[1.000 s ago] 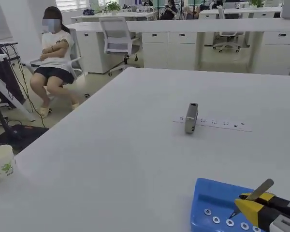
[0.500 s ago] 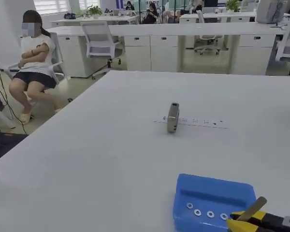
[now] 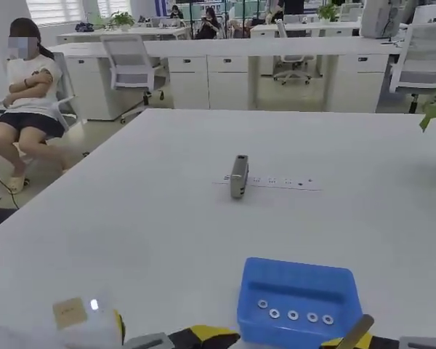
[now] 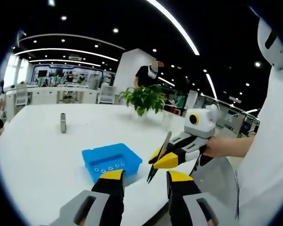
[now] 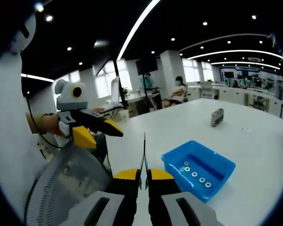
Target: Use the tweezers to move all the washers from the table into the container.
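Jaws of the right gripper (image 5: pixel 144 175) were pinched almost shut on the tweezers (image 5: pixel 144 151), and the left gripper (image 4: pixel 145 180) had its jaws wide apart with nothing in them. On the big white table (image 3: pixel 152 240) the blue container (image 3: pixel 299 270) sat close to the person. Both grippers hung just on the near side of the container, cut off at the bottom of the head view. The right one looked nearer to it. From the right jaws the tweezers pointed straight out, long and thin, with the container off to the right of their tips. Well past the container stood a small grey block (image 3: pixel 238 176). Five washers (image 3: pixel 293 315) lay in a row inside the container. Far behind the container, a pale strip (image 3: pixel 280 182) beside the block held tiny specks, maybe more washers, but too small to tell
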The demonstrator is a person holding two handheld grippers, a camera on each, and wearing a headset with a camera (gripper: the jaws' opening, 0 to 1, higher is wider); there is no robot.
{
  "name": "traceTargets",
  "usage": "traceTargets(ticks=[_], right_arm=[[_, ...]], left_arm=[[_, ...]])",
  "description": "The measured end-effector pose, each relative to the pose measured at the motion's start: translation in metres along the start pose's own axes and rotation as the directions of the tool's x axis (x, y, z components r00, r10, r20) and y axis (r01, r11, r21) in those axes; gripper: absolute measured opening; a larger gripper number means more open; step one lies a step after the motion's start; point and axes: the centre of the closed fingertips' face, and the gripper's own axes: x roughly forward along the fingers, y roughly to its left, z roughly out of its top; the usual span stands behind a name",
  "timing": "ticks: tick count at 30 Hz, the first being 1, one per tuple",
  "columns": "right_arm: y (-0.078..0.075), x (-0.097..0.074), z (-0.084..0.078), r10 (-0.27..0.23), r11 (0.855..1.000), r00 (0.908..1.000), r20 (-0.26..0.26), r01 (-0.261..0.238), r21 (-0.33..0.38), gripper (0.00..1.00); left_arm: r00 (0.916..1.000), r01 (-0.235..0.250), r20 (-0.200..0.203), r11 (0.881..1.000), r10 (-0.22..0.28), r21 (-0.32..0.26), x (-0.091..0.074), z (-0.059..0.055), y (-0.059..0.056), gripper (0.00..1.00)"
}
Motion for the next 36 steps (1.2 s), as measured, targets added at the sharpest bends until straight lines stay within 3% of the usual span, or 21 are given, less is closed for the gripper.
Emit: traceTargets(ticks=[2,7,14,23,31,36], right_arm=[[0.003,-0.001,0.001,0.020,1.000,0.9998,0.002,-0.020,0.001,0.03],[0.010,-0.002,0.002,0.062,0.998,0.9980,-0.006,-0.062,-0.021,0.03],[0.019,-0.003,0.002,0.079,0.995,0.9966,-0.020,-0.080,-0.061,0.03],[0.026,-0.006,-0.005,0.081,0.990,0.9948,-0.062,-0.087,-0.114,0.03],[0.030,-0.004,-0.011,0.076,0.976,0.9888,-0.128,-0.100,-0.192,0.03],[0.033,-0.001,-0.016,0.075,0.964,0.9820,-0.174,-0.116,-0.240,0.03]], left_arm=[[0.9998,0.014,-0.018,0.999,-0.013,0.045,0.002,0.003,0.000,0.31],[0.9990,0.042,-0.019,0.997,-0.041,0.068,0.006,0.017,0.001,0.32],[0.9912,0.123,-0.065,0.985,-0.115,0.125,0.015,0.025,-0.011,0.24],[0.9663,0.241,-0.131,0.959,-0.222,0.152,0.030,0.027,-0.032,0.17],[0.9274,0.346,-0.216,0.919,-0.305,0.189,0.038,0.024,-0.050,0.15],[0.9127,0.378,-0.247,0.903,-0.326,0.205,0.041,0.021,-0.055,0.13]])
